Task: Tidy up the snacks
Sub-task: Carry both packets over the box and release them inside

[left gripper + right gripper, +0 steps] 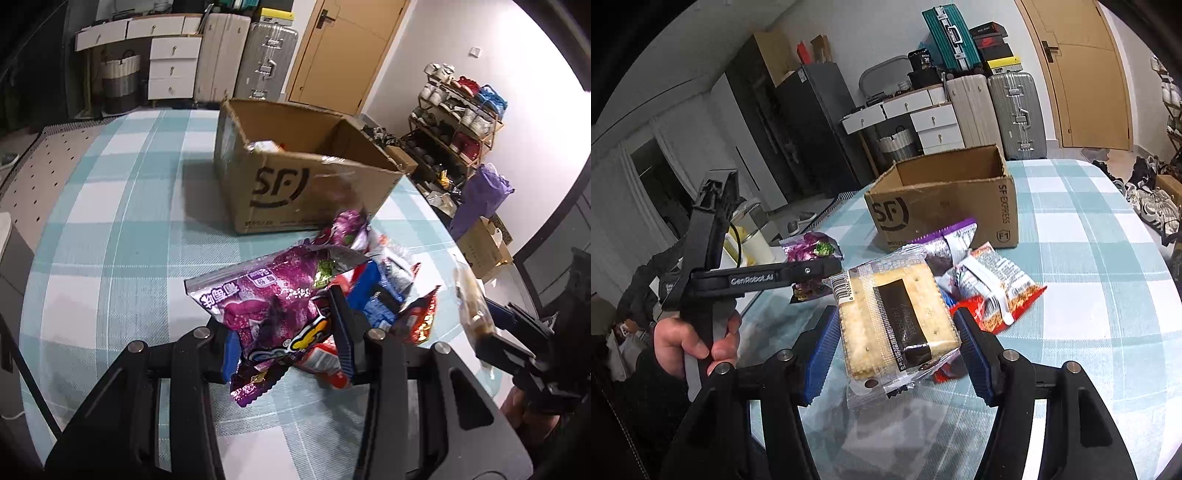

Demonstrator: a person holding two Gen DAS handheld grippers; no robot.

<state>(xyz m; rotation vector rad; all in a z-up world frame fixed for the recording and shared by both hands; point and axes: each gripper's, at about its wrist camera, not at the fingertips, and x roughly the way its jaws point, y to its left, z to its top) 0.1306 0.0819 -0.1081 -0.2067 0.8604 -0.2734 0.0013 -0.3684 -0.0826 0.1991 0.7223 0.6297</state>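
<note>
The left gripper (pixel 286 347) is clamped on a purple bag (pixel 273 306), whose lower end crumples between the pads and hides part of the left pad. The right gripper (pixel 897 343) pinches a clear cracker pack (pixel 894 317) lifted off the cloth; its label is too blurred to read. Beyond both lies a snack pile (pixel 990 284) on the checked tablecloth (pixel 110 206), the packets overlapping so that few show whole. Behind the pile stands an open cardboard box (pixel 295 177); its near wall hides most of the inside.
</note>
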